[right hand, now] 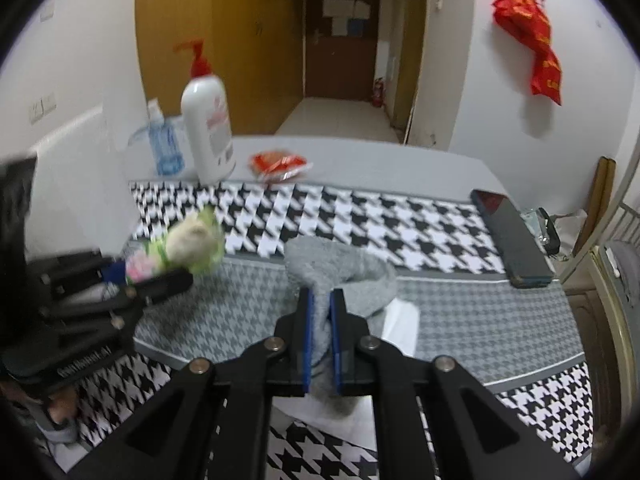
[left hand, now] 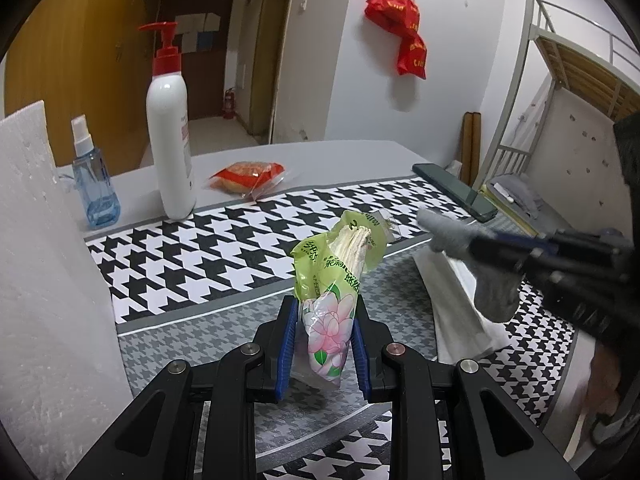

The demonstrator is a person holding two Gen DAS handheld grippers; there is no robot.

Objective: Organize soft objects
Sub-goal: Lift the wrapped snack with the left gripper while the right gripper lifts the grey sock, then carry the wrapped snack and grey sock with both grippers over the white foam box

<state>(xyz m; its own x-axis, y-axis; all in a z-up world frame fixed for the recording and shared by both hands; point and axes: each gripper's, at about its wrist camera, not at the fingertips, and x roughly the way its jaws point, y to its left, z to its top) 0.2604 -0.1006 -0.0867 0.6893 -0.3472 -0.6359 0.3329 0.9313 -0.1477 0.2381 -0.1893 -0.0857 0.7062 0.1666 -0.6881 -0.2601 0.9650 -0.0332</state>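
Left gripper (left hand: 325, 342): fingers clamped on the tissue pack (left hand: 334, 284), lifted clear of the worktop (left hand: 328, 160).
Right gripper (right hand: 320, 334): fingers pinching the grey sock (right hand: 344, 276), also aloft, over the white folded cloth (left hand: 452, 300).
Progress: both soft items in hand, neither set down yet; placing remains, by my read.

White pump bottle (left hand: 170, 136) with red pump, standing just beside a blue spray bottle (left hand: 93, 182), red snack packet (left hand: 248, 174) lying nearby, dark phone (left hand: 456, 190) on houndstooth table cover (left hand: 192, 256), red bag (left hand: 400, 24) hanging on wall
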